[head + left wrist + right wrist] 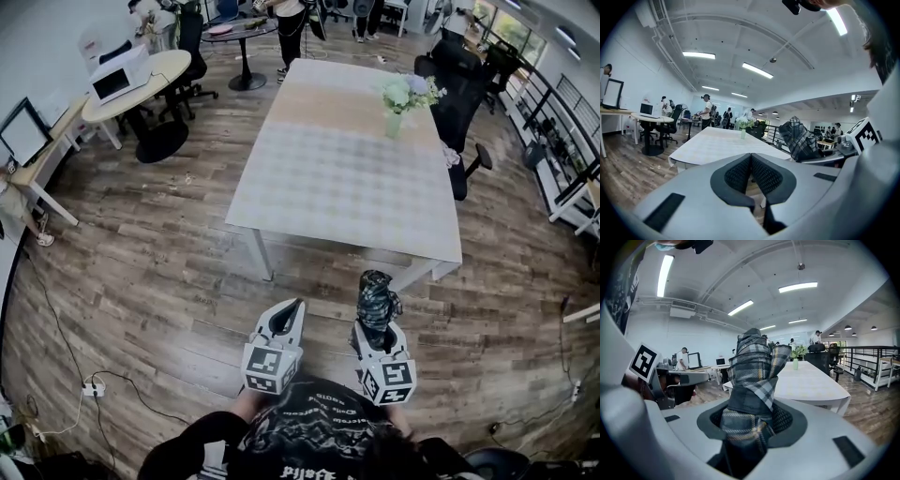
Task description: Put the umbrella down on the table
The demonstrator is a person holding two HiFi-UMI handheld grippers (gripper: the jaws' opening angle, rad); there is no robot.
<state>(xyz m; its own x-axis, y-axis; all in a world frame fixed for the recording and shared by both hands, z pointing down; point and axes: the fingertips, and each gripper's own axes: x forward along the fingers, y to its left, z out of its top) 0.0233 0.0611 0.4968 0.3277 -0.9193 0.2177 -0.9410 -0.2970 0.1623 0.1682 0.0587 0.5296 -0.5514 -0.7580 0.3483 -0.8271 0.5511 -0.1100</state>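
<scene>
Head view first: I've got both grippers low in frame, over the wooden floor (159,281) and short of the near edge of the white table (347,178). My right gripper (377,328) is clamped on the folded plaid umbrella (378,292), which pokes out past the jaws toward the table's near edge, clear of the tabletop. Right gripper view backs that up: the pads press the fabric bundle from both sides, and the umbrella's end rises up the middle of the frame. My left gripper (296,307) sits just beside the right one, apart from the umbrella. In the left gripper view its jaws are closed together, pads meeting, nothing between them. At the table's far end stands a vase of flowers (401,101).
</scene>
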